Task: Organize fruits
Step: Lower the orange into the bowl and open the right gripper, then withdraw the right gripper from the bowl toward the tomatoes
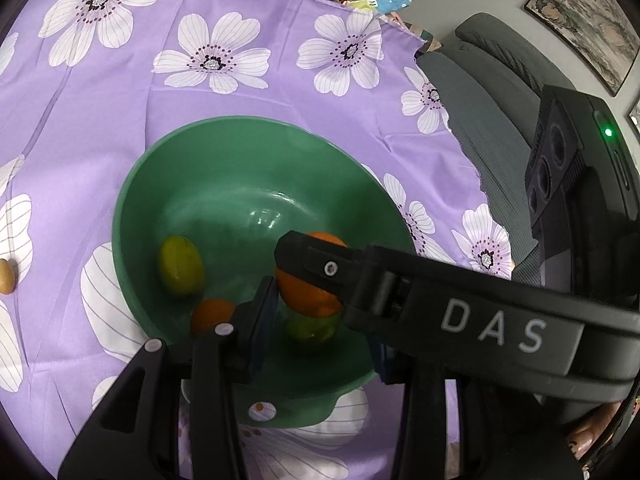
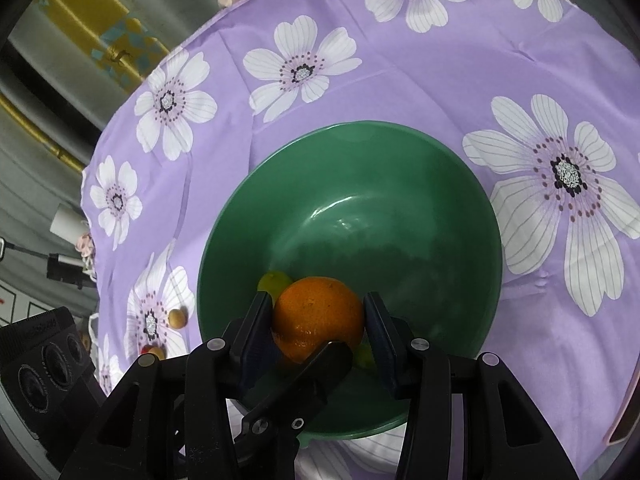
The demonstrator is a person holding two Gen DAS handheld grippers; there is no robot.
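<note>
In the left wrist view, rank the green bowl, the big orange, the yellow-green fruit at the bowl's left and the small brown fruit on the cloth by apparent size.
1. green bowl
2. big orange, partly hidden by the right gripper and nearer the camera, so unsure against the next
3. yellow-green fruit
4. small brown fruit, cut by the frame edge

Right gripper (image 1: 308,276) covers most of the big orange (image 1: 308,296) and the left gripper's right finger in the left wrist view. Green fruit (image 1: 312,326) under the orange mostly hidden. Small orange (image 1: 212,314) partly behind a finger. Brown object (image 1: 6,276) cut by the frame edge, type unclear.
</note>
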